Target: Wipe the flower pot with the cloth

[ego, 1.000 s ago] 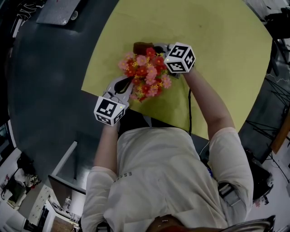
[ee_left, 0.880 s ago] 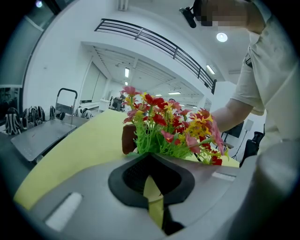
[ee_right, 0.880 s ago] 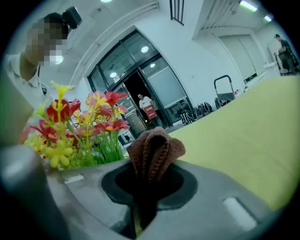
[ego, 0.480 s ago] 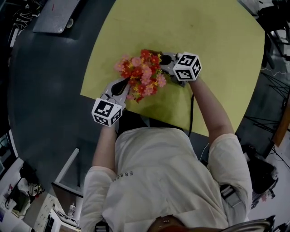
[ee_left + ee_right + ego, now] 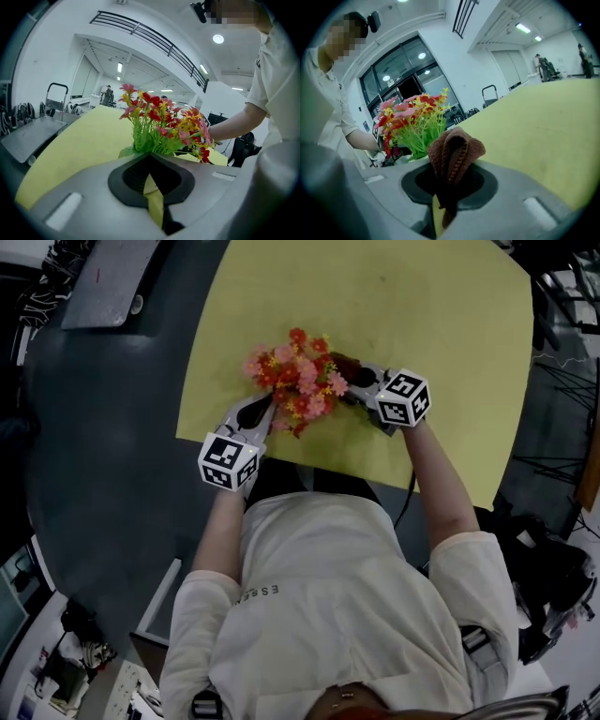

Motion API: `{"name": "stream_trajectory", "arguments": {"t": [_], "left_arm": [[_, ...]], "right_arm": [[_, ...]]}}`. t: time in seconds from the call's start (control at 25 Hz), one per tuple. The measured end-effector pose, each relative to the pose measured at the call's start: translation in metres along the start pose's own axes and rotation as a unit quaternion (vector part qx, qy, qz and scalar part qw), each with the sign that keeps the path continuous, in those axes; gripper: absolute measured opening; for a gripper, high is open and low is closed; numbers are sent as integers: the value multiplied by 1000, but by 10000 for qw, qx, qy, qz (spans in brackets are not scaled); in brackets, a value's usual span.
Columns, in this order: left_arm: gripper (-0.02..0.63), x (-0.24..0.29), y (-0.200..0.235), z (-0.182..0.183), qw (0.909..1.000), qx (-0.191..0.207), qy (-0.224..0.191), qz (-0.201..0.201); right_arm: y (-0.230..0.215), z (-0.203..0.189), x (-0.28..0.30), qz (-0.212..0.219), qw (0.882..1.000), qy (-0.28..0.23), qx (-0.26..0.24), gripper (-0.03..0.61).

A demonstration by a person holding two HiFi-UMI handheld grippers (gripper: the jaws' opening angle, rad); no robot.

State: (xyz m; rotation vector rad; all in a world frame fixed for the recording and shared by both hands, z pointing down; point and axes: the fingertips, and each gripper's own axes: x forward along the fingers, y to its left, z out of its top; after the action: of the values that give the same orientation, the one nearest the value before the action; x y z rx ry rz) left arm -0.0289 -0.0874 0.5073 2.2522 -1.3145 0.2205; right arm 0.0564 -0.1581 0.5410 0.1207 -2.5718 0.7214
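Left hand-held gripper [image 5: 266, 408] jaws together, right hand-held gripper [image 5: 353, 382] pinching cloth [image 5: 453, 149]

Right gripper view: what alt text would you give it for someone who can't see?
The right gripper has its grey jaws shut on a folded brown knitted cloth. Behind it stand red, pink and yellow flowers on green stems, with a yellow tabletop at right.

A yellow-green desk [image 5: 422, 315] stands on a dark grey floor [image 5: 84, 484]. Off its left side sits a grey platform trolley [image 5: 28, 136] with an upright handle. Overhead are a black balcony railing [image 5: 150, 40] and a round ceiling light [image 5: 218, 39]. A distant person [image 5: 108, 93] stands beyond the desk.
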Motion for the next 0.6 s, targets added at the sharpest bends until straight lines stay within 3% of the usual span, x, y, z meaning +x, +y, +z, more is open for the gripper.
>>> {"name": "stream_trajectory", "arguments": {"t": [0.2,0.4,0.6], "left_arm": [[9,-5,3,1,9989,318,102,-322],[11,-11,-12,13,9953,698,-128,-666],[11,-29,-11,27,9942,765,-404,-638]], "right_arm": [[7,-5,-16,-1312,9898,-517,216,55],[26,-17,-53,-2448,9622,-1099,473,55],[61,-30,-77,-3131,9313,-1693,776,54]]}}
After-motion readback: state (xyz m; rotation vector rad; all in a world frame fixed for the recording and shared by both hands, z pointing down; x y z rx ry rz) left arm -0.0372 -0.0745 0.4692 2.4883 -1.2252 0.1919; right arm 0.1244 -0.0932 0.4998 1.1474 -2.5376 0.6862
